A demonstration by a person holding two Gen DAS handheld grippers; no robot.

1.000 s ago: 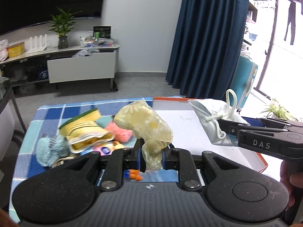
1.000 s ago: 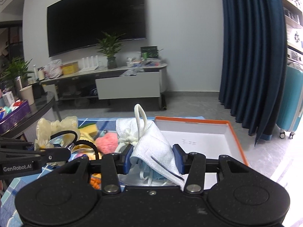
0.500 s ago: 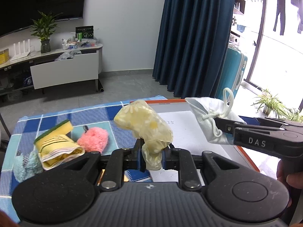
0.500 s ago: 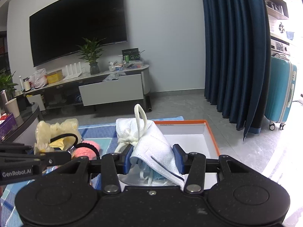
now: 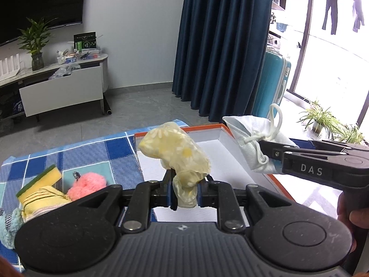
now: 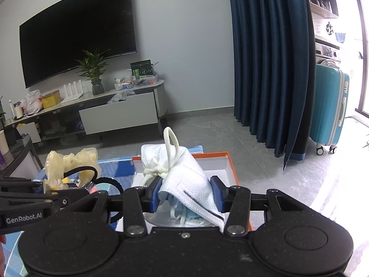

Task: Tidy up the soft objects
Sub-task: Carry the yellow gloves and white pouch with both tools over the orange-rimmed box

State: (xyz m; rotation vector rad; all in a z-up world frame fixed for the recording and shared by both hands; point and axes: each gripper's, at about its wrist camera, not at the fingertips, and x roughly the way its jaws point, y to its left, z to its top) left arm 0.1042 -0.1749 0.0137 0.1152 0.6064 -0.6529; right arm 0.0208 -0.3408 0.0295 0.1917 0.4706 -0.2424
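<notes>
The left tool (image 5: 184, 192) is pressed onto the lower end of a pale yellow, daisy-printed soft fabric bundle (image 5: 176, 155). The bundle stands up out of the jaws and leans forward and to the left, so its long axis runs up and away from the tool. The right tool (image 6: 185, 194) pinches a bunch of white woven face masks (image 6: 184, 175) with knotted ear loops, and a blue mask shows beneath them. From the left wrist view that bunch sticks out ahead of the right tool and to the right of the yellow bundle, with a clear gap between the two.

The relation that matters is with the shallow white box with an orange rim (image 5: 224, 130). It lies on the blue checked cloth over the bench (image 5: 115, 152), directly ahead of and below both tools. Both loads seem to hang over its white floor, the masks nearer its right wall, the yellow bundle nearer its left edge. A lowering and release into the box looks like the coming move, and neither hand seems clearly nearer.

Off to the left of the left tool, outside the box, lie a pink fluffy pom-pom (image 5: 88, 185), a yellow-and-green sponge (image 5: 40, 183) and a light blue fuzzy item (image 5: 9, 228).
</notes>
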